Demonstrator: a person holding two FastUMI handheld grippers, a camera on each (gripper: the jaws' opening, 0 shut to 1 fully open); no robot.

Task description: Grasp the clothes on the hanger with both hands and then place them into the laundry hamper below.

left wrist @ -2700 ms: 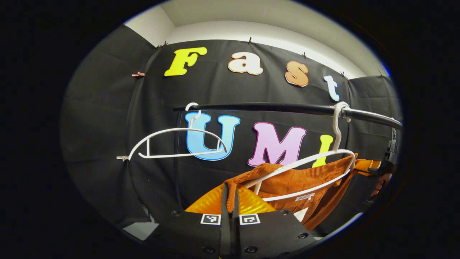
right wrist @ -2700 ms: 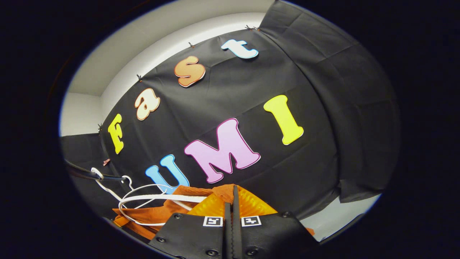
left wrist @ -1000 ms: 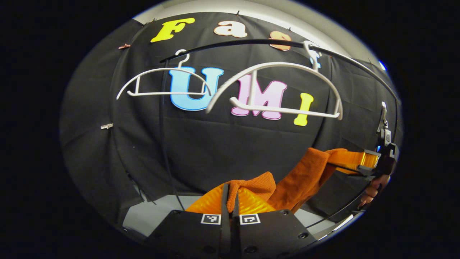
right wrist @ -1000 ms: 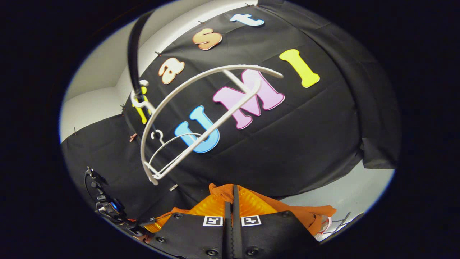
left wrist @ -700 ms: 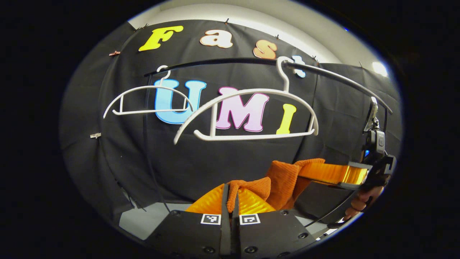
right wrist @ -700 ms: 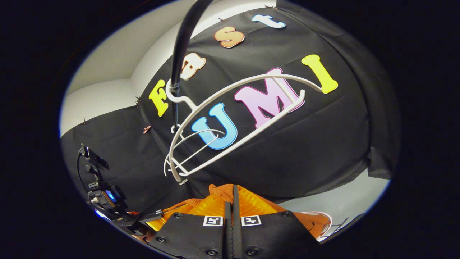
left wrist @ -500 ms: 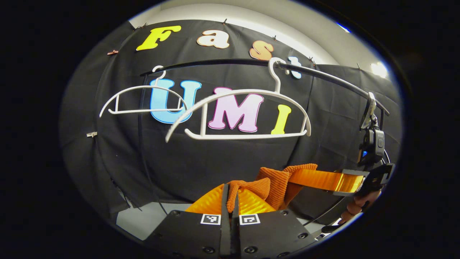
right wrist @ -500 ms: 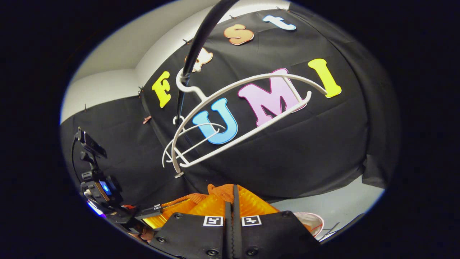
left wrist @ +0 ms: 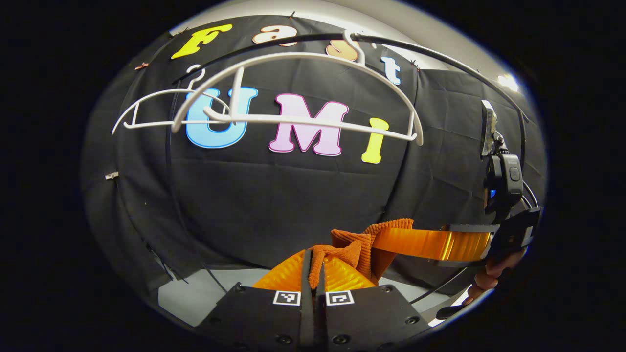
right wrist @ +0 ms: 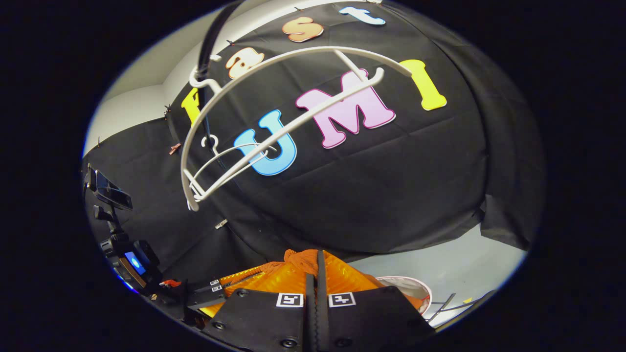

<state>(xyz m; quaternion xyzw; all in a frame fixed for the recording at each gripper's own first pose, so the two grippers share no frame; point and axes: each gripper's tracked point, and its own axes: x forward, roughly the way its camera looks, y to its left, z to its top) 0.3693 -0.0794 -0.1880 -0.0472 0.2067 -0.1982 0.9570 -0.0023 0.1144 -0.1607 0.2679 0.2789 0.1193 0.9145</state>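
Observation:
The orange knit garment is off the hangers and bunched between my two grippers. My left gripper is shut on one fold of it at the bottom of the left gripper view. My right gripper reaches in from the right there, held by a hand, and its fingers clamp the cloth too. In the right gripper view, my right gripper is shut on the garment, with the left gripper at lower left. A pale round rim sits low right; I cannot tell if it is the hamper.
Two bare white hangers hang from a black rail above: a near one and a farther one. The near hanger arches over the right gripper view. Grey floor lies below the cloth wall.
The garment has come off the near hanger, which now hangs bare. Both grippers have sunk with the cloth, so rail and hangers sit higher in view. The grippers have drawn closer together.

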